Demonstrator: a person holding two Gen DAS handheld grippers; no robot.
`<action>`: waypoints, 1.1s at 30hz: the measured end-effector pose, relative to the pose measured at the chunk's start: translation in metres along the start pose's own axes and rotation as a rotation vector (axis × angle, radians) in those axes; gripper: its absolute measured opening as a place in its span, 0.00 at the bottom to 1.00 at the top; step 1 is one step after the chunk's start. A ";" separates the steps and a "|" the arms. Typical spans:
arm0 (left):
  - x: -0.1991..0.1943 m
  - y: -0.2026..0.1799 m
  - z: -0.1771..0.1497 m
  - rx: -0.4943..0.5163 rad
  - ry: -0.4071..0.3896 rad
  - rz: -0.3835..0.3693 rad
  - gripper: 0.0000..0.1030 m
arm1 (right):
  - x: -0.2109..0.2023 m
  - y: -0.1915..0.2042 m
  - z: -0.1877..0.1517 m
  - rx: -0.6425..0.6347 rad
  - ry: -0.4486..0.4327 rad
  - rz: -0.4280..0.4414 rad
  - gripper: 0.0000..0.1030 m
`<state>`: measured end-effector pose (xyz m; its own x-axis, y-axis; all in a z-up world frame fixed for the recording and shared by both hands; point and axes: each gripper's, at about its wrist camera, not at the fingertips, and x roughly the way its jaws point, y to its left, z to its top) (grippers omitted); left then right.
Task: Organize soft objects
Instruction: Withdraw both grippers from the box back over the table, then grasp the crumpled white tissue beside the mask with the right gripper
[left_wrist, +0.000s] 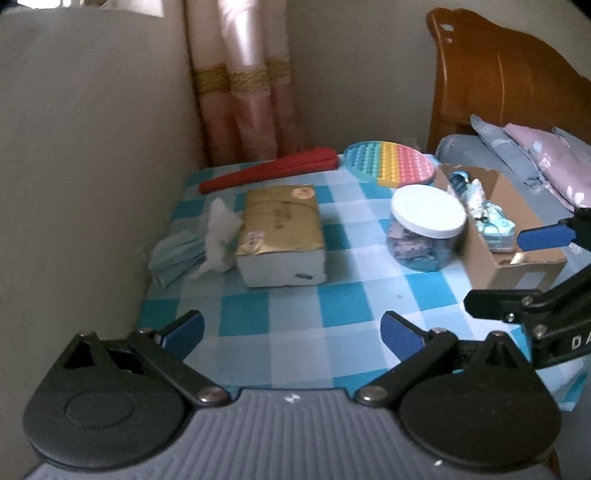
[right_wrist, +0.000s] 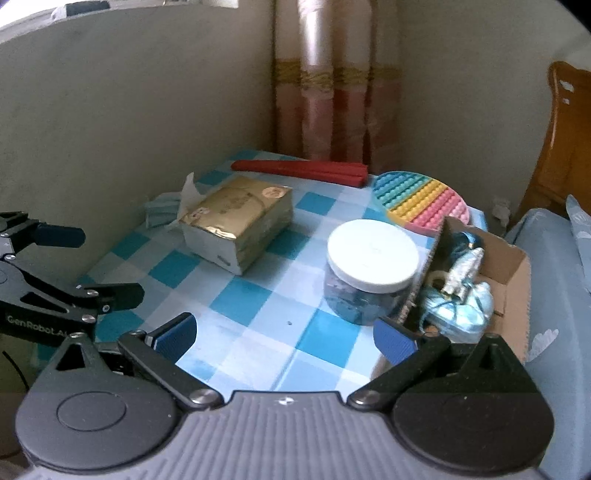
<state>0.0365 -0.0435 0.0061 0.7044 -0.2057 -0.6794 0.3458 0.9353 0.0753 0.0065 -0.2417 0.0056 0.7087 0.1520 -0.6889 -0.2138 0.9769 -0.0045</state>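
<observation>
Checked cloth (left_wrist: 295, 295) looked smooth, matt. Tissue pack (left_wrist: 280, 229) had glossy gold wrap. Jar (left_wrist: 424, 236): clear plastic w/ matt white lid. Box (left_wrist: 517, 266) matt cardboard; headboard (left_wrist: 498, 81) glossy wood.

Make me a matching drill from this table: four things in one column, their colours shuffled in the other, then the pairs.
Things:
1. tissue pack
2. jar lid
3. folded fan
4. cardboard box

Colours:
A. red
B. brown
C. gold
D. white

Pairs: 1-C, 2-D, 3-A, 4-B
</observation>
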 end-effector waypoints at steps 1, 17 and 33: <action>0.001 0.005 -0.002 -0.009 0.000 0.002 0.98 | 0.003 0.003 0.002 -0.007 0.005 0.002 1.00; 0.032 0.053 -0.020 -0.057 0.001 0.004 0.98 | 0.044 0.041 0.039 -0.167 0.017 0.102 1.00; 0.044 0.070 -0.039 -0.058 0.086 0.135 0.98 | 0.142 0.112 0.146 -0.669 0.052 0.344 1.00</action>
<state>0.0681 0.0242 -0.0470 0.6855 -0.0538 -0.7261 0.2136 0.9683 0.1299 0.1811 -0.0884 0.0133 0.4991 0.4090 -0.7639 -0.7918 0.5734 -0.2104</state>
